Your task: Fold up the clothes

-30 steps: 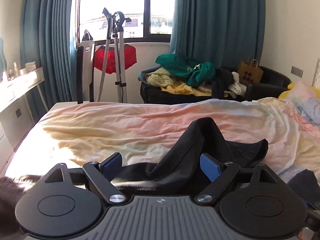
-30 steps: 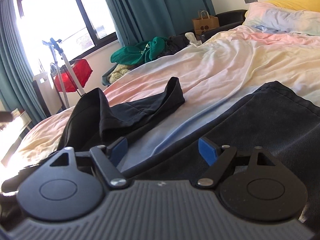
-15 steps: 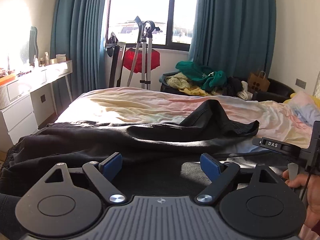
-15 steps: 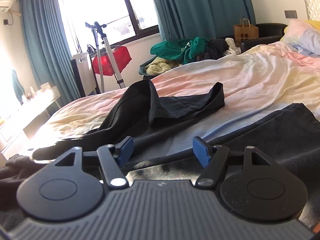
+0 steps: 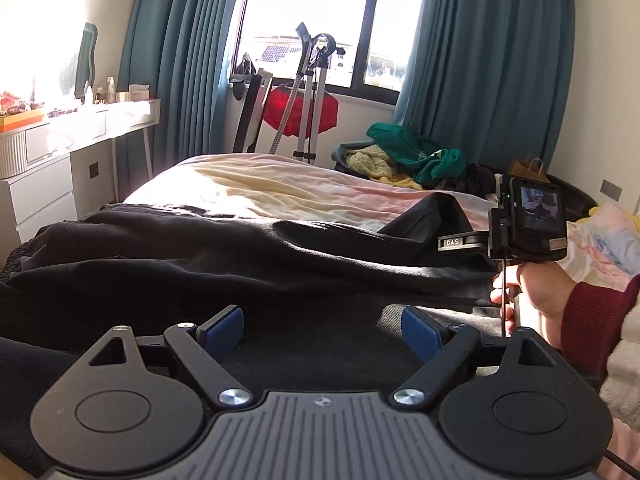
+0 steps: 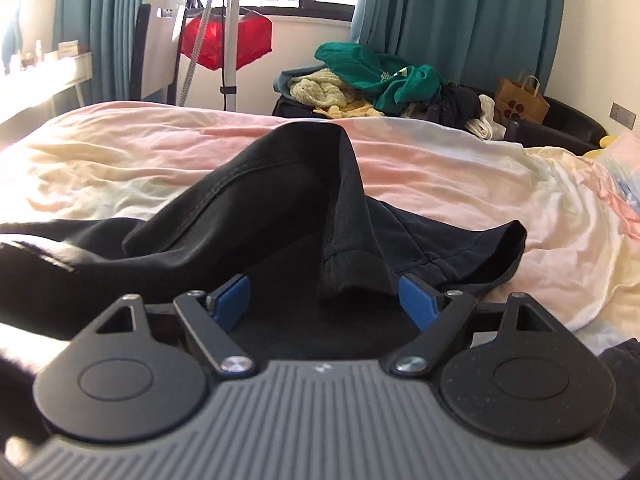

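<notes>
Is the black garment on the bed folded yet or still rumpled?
Rumpled. The black garment lies bunched on the bedsheet, one part humped upward, edges uneven.

Bright daylight entered through window (image 5: pixel 320 20) at upper centre, blown out white. Glare washed upper left wall. Sunlit patch lay on bed (image 5: pixel 256 188). Fisheye bent frame edges. Right view's lower left smeared by motion blur.

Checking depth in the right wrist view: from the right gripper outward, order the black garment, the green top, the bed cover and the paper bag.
1. Black garment, right in front of the fingers.
2. Bed cover, beyond it.
3. Green top and paper bag, past the bed, centre and right; too close to call.
</notes>
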A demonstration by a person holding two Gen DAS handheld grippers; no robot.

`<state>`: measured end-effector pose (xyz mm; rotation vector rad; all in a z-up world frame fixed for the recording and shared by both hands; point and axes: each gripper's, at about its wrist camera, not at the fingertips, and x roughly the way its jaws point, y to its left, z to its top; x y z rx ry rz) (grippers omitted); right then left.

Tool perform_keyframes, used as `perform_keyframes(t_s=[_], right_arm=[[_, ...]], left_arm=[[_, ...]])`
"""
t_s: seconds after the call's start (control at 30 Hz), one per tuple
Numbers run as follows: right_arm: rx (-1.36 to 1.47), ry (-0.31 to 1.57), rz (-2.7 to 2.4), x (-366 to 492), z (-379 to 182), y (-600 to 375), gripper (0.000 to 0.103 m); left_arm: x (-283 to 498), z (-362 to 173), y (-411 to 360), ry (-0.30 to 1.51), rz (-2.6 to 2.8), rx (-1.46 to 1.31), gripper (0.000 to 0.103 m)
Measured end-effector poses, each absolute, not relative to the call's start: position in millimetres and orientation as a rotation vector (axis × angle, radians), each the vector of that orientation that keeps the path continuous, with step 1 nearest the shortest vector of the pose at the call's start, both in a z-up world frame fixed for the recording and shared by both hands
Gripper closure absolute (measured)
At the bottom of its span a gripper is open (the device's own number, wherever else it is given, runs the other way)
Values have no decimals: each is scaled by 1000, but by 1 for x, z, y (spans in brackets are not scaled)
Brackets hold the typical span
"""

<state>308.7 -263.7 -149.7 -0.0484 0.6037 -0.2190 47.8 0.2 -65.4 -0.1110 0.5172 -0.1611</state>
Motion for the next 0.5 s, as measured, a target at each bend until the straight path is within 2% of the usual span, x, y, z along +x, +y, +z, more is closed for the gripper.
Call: perform_keyframes(t_s=[0.07, 0.1, 0.13, 0.17, 0.23, 0.3, 0.43, 0.47, 0.5], right_arm=[[-107, 628, -268, 335, -160, -262, 25], [-149, 642, -309, 347, -165, -262, 40], [-173, 642, -350, 357, -169, -264, 48], [-194, 641, -390, 367, -171, -266, 63], [-196, 617, -440, 381, -171, -274, 67], [-218, 603, -476, 394, -169, -281, 75], [-219, 571, -587, 433, -149, -309, 73], [-198, 558, -601, 440, -142, -317, 67], [-180, 546, -611, 449, -134, -325, 54]], left_arm=[[64, -73, 3, 540, -153, -145, 15], [71, -76, 4, 544, -155, -159, 15], [77, -78, 4, 540, -164, -170, 15], [83, -80, 3, 535, -173, -180, 15], [93, -84, 2, 525, -191, -195, 15], [101, -87, -3, 514, -209, -193, 15], [110, -98, -8, 546, -238, -193, 15], [111, -100, -8, 559, -244, -195, 15], [112, -102, -9, 566, -248, -194, 15]])
